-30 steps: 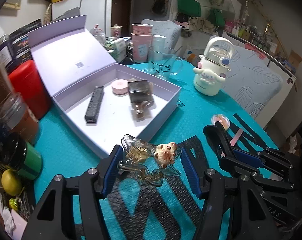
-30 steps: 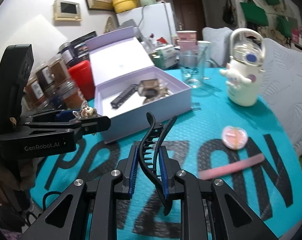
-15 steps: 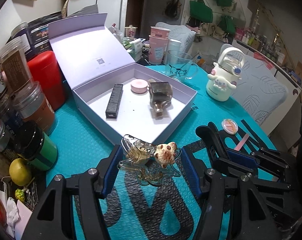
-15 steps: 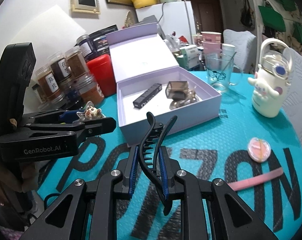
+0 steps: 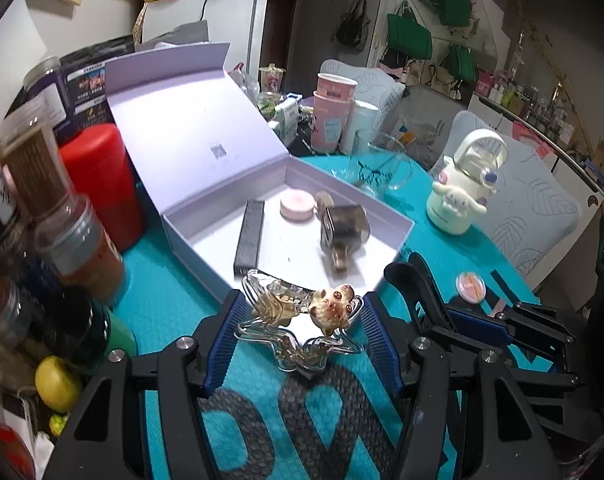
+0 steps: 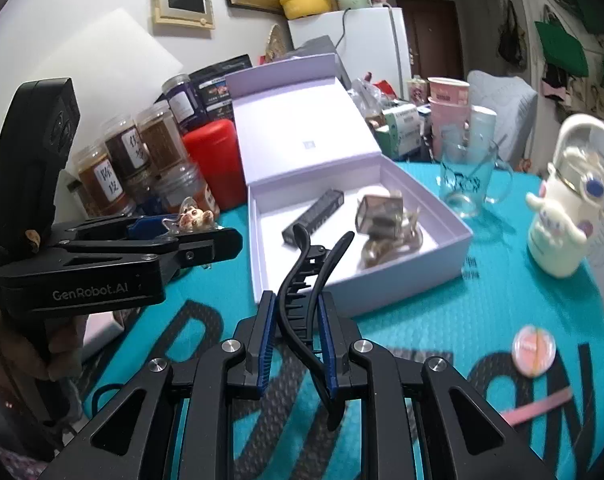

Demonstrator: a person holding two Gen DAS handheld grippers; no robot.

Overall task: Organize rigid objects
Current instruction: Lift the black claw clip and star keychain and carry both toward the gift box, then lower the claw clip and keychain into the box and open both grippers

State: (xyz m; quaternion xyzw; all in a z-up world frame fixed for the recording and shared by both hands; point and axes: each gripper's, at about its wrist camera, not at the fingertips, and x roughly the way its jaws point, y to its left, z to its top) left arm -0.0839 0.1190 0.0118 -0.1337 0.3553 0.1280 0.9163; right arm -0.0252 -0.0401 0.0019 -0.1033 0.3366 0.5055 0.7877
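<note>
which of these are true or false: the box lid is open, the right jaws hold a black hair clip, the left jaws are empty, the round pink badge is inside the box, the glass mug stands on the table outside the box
1. The box lid is open. True.
2. The right gripper has its jaws shut on a black hair clip. True.
3. The left gripper is empty. False: its jaws grip a clear hair clip with a small bear charm.
4. The round pink badge is inside the box. False: it lies on the teal table cover, apart from the box.
5. The glass mug stands outside the box. True.
</note>
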